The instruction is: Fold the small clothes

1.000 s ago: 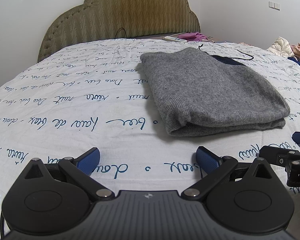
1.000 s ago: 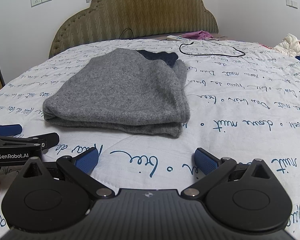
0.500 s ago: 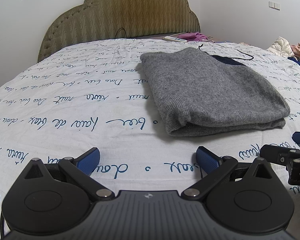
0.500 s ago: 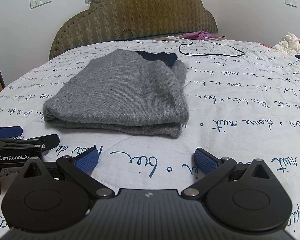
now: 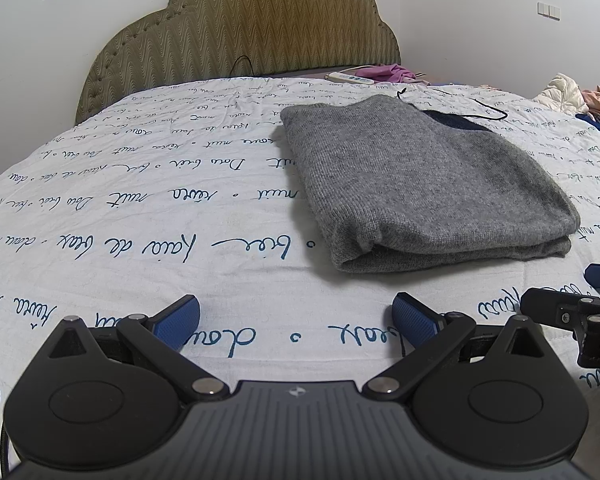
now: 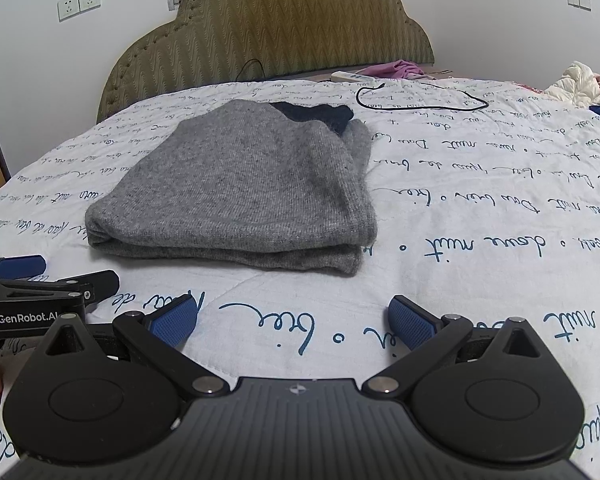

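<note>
- Both my grippers rest low over the bed, side by side and just short of the grey sweater, touching none of it.
- My left gripper has its jaws spread wide with nothing between the blue pads but printed bedcover.
- My right gripper is the same: jaws wide apart, empty, pointing at the near edge of the grey sweater.
- I judge the folding of this piece to be finished or very nearly so; the step in hand looks like a pause to check the result.
- The sweater lies in the middle of the bed as a compact rectangle, stacked in at least 2 thick layers, with a rounded fold along the near-left side in the right wrist view.
- A dark navy part peeks out at the far end, and the far-right corner is a little bunched, not flush.
- If I do more, the next move calls for closing on that loose far corner and tucking it in, or gripping both near corners through all the layers so that the stack does not slide apart when lifted.
- The knit looks soft and thick, so I expect it to sag and spring open if pinched by 1 layer only.
- A black cable lies well beyond the sweater, clear of it.
</note>
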`<state>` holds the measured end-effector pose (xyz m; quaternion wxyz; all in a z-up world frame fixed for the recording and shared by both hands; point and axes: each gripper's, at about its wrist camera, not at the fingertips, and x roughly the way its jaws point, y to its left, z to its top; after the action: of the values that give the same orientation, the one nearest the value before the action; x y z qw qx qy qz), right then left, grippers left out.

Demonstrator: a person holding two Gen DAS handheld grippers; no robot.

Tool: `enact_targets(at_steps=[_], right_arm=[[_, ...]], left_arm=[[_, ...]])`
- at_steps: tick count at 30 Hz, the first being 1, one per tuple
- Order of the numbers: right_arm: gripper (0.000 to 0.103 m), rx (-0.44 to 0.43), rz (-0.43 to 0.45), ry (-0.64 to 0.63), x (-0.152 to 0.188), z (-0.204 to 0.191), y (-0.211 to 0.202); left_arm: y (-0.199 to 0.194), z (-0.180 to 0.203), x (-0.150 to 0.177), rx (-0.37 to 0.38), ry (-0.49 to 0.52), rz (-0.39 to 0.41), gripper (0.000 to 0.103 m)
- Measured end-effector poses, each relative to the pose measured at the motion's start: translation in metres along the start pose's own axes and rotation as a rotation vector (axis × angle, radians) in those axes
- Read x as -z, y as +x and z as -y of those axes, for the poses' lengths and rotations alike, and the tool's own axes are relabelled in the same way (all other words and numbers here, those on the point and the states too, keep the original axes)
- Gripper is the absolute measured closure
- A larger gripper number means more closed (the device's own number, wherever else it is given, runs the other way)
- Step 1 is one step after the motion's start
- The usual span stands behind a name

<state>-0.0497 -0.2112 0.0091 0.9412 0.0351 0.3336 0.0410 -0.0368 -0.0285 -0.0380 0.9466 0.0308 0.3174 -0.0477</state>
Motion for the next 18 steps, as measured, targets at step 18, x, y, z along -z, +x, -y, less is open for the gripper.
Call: enact_targets(at_steps=[18], right_arm=[[0.000,0.003,0.000,-0.002,0.0005,-0.0006,-0.0001]], left_arm=[[0.0018,-0.0009,0.0017,0.003,-0.003,-0.004,0.000]])
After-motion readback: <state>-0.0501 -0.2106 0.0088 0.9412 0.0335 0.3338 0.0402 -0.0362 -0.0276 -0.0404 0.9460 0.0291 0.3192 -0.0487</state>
